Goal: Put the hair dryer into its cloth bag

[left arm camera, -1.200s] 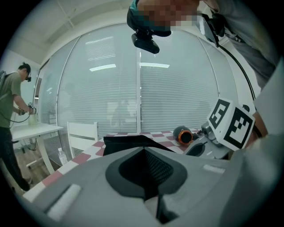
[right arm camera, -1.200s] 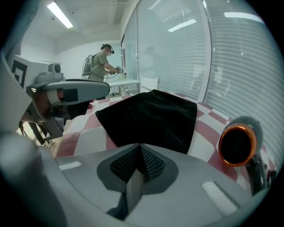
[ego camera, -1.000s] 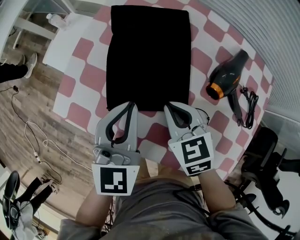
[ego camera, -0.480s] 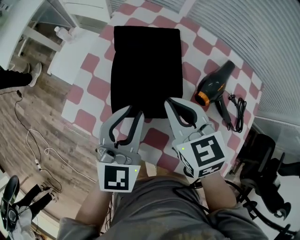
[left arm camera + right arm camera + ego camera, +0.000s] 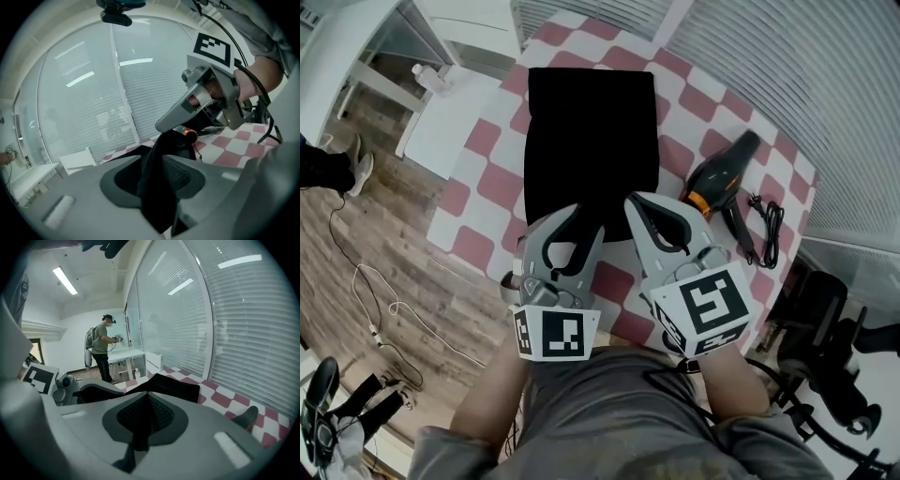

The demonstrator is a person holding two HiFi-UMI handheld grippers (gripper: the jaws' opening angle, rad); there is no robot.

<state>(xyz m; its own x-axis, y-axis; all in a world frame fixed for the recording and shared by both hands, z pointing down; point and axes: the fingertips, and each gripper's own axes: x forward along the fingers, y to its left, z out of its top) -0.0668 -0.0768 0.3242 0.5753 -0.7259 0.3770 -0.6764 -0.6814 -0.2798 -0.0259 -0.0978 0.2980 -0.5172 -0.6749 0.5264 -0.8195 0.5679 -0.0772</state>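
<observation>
A black cloth bag (image 5: 591, 131) lies flat on the pink-and-white checked table (image 5: 492, 183). My left gripper (image 5: 572, 217) and right gripper (image 5: 642, 208) hold its near edge side by side, lifted a little off the table. In the left gripper view, black cloth (image 5: 159, 159) is pinched between the shut jaws of the left gripper (image 5: 157, 187), with the right gripper (image 5: 206, 103) beside it. In the right gripper view, the right gripper (image 5: 143, 423) is shut on a thin fold of the bag (image 5: 168, 385). The black-and-orange hair dryer (image 5: 717, 183) lies to the right, its cord (image 5: 769, 225) coiled beside it.
A white side table (image 5: 441, 117) with a clear bottle (image 5: 431, 77) stands left of the checked table. White blinds (image 5: 806, 84) run along the far and right sides. Black wheeled gear (image 5: 825, 309) sits at the right. A person (image 5: 101, 352) stands far off.
Both grippers have risen with the bag's near edge. The left gripper has rolled and shifted right, closer to the right gripper. The hair dryer has not moved on the table.
</observation>
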